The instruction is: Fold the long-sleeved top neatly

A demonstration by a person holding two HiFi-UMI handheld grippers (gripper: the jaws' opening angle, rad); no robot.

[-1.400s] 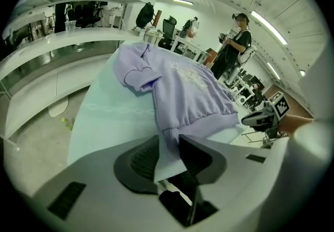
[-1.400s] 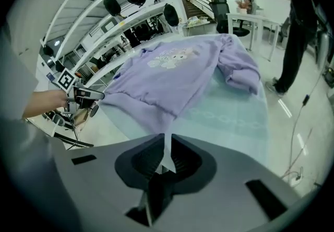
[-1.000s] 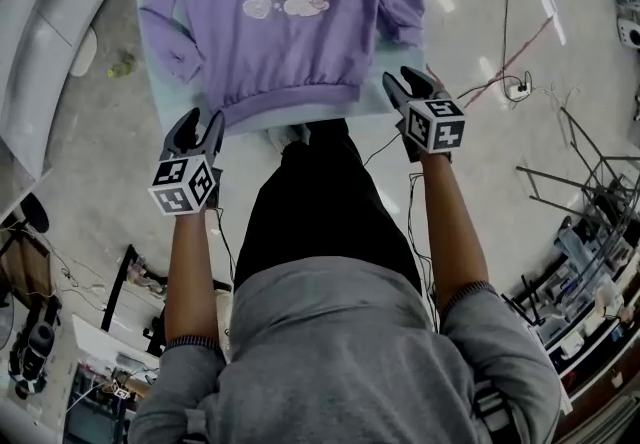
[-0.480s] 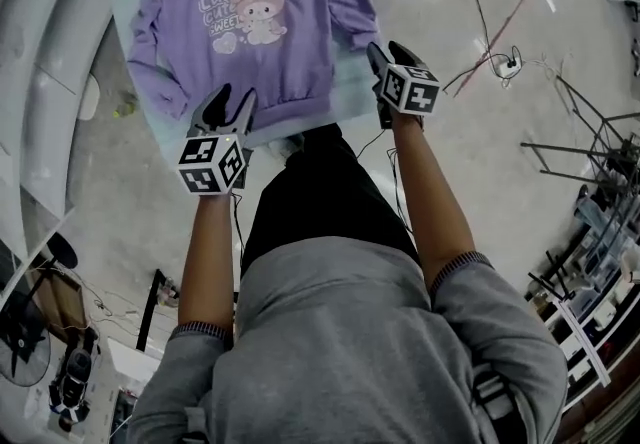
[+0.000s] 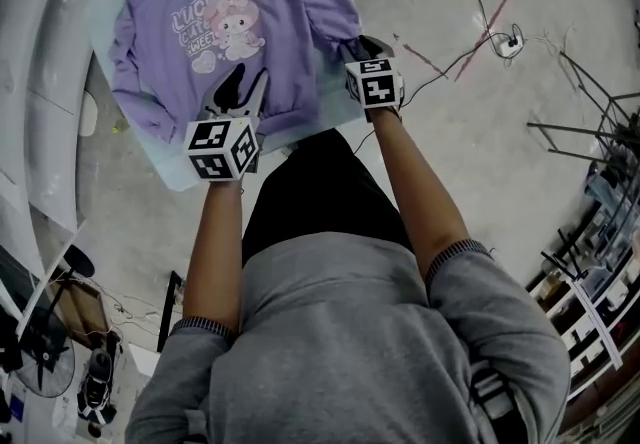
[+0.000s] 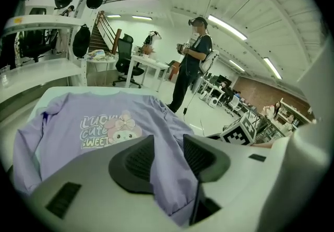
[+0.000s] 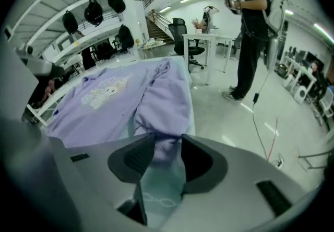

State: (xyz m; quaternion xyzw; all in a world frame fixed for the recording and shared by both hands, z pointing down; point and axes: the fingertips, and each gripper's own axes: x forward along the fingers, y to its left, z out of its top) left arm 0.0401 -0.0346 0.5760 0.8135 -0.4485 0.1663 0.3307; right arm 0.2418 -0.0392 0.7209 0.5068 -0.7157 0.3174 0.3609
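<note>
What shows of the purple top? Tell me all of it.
The purple top is a soft, long-sleeved sweatshirt with a pink cartoon character and pale lettering on the chest, ribbed hem and cuffs. It lies flat, front up, sleeves down its sides, on a pale table. The left gripper frames its hem, the right gripper a cuff; both have just been closing their jaws, with no pad seen pressing the cloth.

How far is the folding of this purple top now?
Done: the top lies flat, print up, on the table. In hand: the left gripper is over the hem and the right gripper at a sleeve cuff; both pairs of jaws have just been closing, yet grip nothing. Left: every fold.
</note>
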